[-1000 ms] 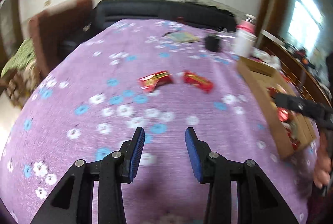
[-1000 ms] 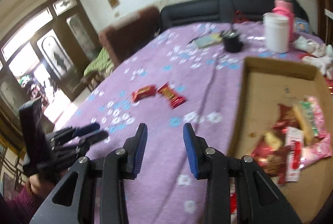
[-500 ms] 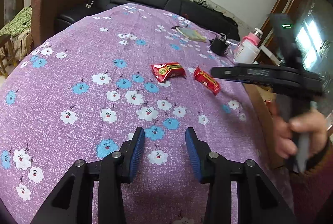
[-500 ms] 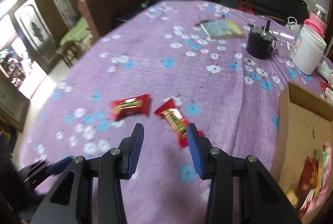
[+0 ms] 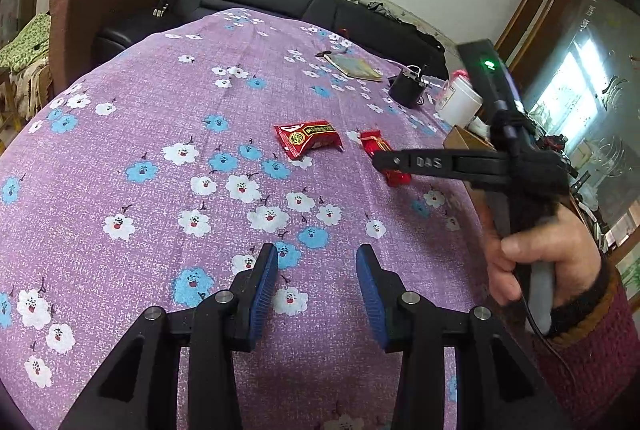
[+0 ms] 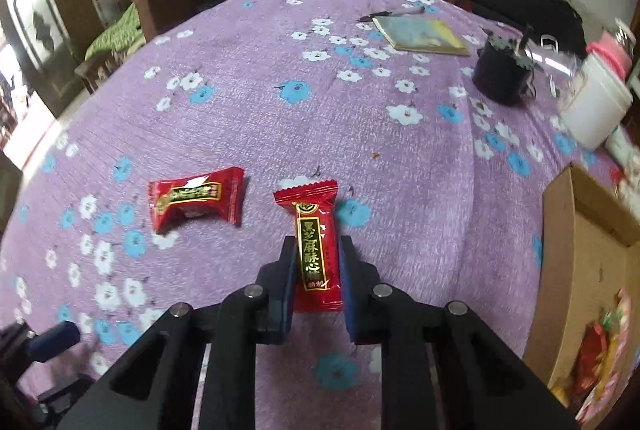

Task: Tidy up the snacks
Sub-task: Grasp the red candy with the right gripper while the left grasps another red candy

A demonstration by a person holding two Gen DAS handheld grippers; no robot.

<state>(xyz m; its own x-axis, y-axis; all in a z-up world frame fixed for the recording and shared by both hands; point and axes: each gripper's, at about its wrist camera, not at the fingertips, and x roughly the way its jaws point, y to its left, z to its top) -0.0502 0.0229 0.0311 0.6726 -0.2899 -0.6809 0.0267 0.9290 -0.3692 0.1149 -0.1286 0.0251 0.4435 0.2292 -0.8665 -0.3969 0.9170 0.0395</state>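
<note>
Two red snack packets lie on the purple flowered tablecloth (image 6: pixel 280 118). My right gripper (image 6: pixel 318 250) is shut on the long red packet (image 6: pixel 316 250), its two fingers pressed to the packet's sides at table level. The wider red packet (image 6: pixel 196 200) lies free to its left. In the left wrist view the wider packet (image 5: pixel 308 140) lies mid-table and the long packet (image 5: pixel 382 154) is partly hidden by my right gripper (image 5: pixel 384 162). My left gripper (image 5: pixel 316 278) is open and empty, over the near part of the table.
A cardboard box (image 6: pixel 560 258) holding several snacks stands at the right edge. At the far right of the table are a black cup (image 6: pixel 502 70), a white jar (image 6: pixel 596 106) and a booklet (image 6: pixel 422 34). A sofa and an armchair stand behind.
My right gripper moved forward and down to the long red packet and shut on it. My left gripper stayed open and drew back slightly.
</note>
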